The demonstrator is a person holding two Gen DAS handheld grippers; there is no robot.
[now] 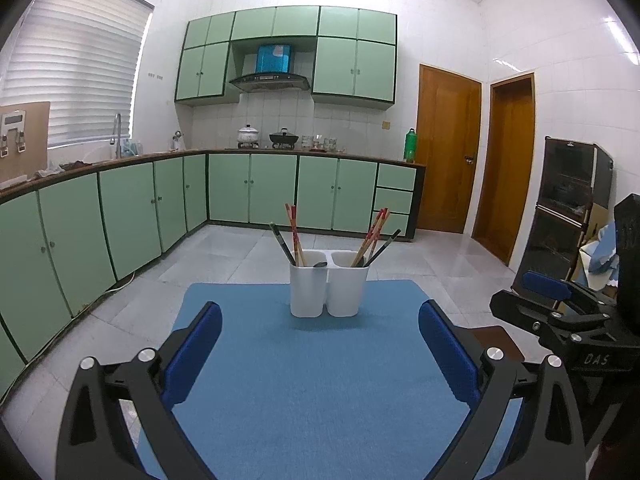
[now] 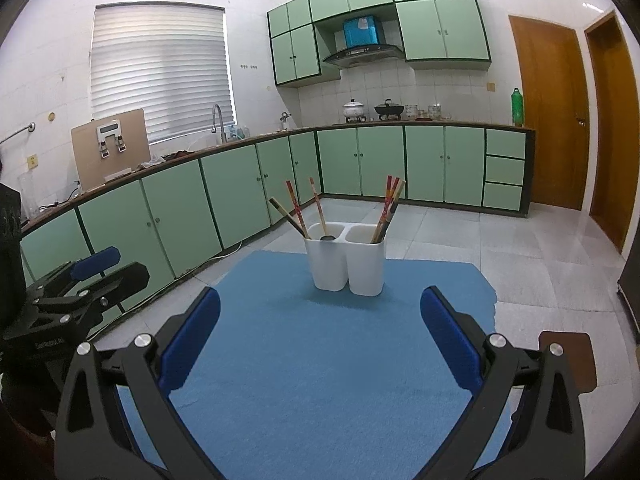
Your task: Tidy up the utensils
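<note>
A white two-cup utensil holder (image 1: pixel 328 288) (image 2: pixel 346 260) stands upright near the far edge of a blue mat (image 1: pixel 312 380) (image 2: pixel 320 360). Chopsticks (image 1: pixel 294 236) (image 2: pixel 298 208) and a dark spoon end (image 1: pixel 320 264) (image 2: pixel 328 237) lean in its left cup. More chopsticks (image 1: pixel 374 240) (image 2: pixel 388 210) lean in the right cup. My left gripper (image 1: pixel 320 336) hangs open over the mat's near half, short of the holder, with nothing between its blue pads. My right gripper (image 2: pixel 320 324) is likewise open and holds nothing. Each gripper shows at the side of the other's view.
The mat lies on a small table over a grey tiled floor (image 1: pixel 224 256). Green cabinets (image 1: pixel 132 216) run along the left and back under a worktop with pots. A dark cabinet (image 1: pixel 568 208) stands at the right, and a brown stool (image 2: pixel 568 360) sits beside the table.
</note>
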